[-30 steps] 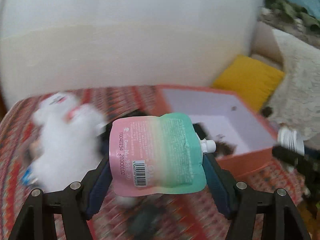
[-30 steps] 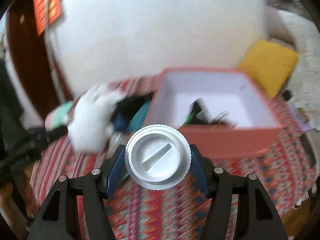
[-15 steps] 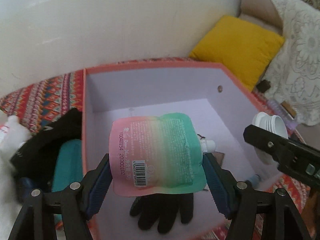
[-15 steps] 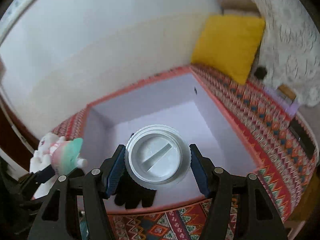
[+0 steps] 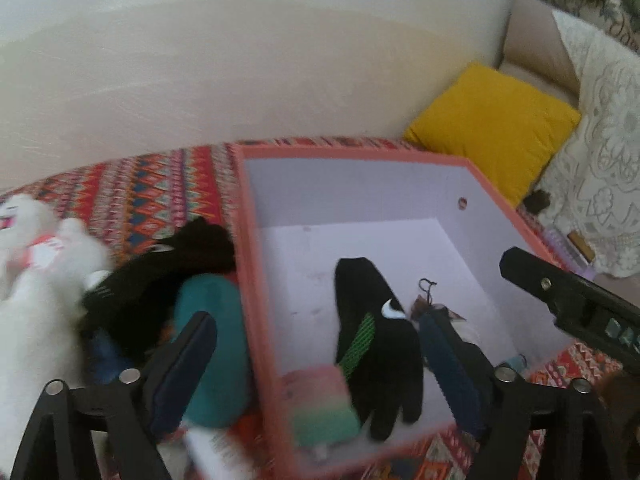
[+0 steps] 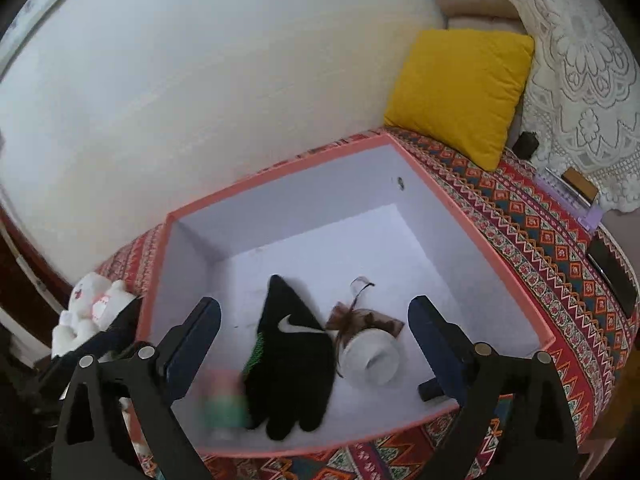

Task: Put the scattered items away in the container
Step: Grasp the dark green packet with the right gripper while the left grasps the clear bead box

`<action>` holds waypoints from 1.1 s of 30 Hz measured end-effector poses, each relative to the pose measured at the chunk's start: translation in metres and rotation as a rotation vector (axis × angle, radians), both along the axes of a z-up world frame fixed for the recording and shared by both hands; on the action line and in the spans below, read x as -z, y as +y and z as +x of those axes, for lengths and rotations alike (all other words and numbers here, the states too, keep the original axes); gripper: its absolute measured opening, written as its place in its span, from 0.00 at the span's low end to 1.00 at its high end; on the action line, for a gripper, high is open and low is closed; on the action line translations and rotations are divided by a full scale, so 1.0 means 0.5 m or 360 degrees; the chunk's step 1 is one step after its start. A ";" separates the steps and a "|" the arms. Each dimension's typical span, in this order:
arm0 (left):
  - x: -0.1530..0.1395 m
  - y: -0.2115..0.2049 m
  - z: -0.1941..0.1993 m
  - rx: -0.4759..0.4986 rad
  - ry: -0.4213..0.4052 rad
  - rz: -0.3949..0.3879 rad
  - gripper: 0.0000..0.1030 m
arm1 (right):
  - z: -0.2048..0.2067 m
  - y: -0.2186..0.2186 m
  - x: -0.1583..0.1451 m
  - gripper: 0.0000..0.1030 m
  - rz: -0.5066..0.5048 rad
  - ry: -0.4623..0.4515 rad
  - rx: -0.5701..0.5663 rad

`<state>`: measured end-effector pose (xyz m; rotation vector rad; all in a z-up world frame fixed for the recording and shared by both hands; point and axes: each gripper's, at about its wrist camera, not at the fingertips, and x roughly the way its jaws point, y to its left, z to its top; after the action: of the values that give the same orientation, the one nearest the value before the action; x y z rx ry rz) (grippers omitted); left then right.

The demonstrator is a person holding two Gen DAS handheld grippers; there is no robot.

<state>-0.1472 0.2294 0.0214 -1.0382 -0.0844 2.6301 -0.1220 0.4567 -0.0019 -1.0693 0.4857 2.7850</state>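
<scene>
Both tongs [image 5: 316, 364] [image 6: 314, 344] have just opened; blurred pink-green pouch [image 6: 224, 400] and white jar [image 6: 370, 356] lie in the box [image 6: 280, 178].

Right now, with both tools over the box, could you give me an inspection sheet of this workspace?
Surface: patterned cloth, red zigzags.
Job's things: orange box holds a black glove, blurred pink-green pouch, white jar on its side, brown sachet.
Clutter: left of the box, white plush, black fabric, teal item.
Grippers: left gripper and right gripper have just been opening, nothing between the fingers.
Cables: nothing seen.
Surroundings: white wall, yellow cushion, lace throw.
</scene>
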 end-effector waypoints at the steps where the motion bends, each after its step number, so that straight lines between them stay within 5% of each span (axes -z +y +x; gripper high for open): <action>1: -0.010 -0.027 0.028 -0.0020 0.0033 -0.0011 0.88 | 0.011 -0.012 -0.007 0.94 0.0006 0.0021 -0.0014; 7: -0.018 -0.210 0.169 -0.0219 0.0137 -0.0111 0.93 | 0.105 -0.122 -0.042 0.94 0.0004 0.0111 -0.0209; 12: 0.054 -0.368 0.248 -0.0389 0.0055 -0.0166 0.95 | 0.189 -0.231 -0.029 0.95 -0.0014 0.0104 -0.0400; 19: 0.202 -0.504 0.264 -0.0576 -0.0204 -0.0220 0.95 | 0.223 -0.387 0.155 0.94 -0.0136 -0.0305 -0.0668; 24: 0.228 -0.560 0.231 -0.0660 -0.0267 -0.0160 0.95 | 0.184 -0.451 0.244 0.94 -0.0046 -0.0494 -0.0652; 33: 0.206 -0.669 0.014 -0.0703 -0.0245 -0.0246 0.95 | 0.127 -0.526 0.327 0.96 0.0089 -0.0635 -0.0678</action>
<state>-0.1400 -0.1052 -0.0817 -1.4144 -0.1641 2.9786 -0.0583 0.1936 -0.1655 -1.8437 0.1415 2.7715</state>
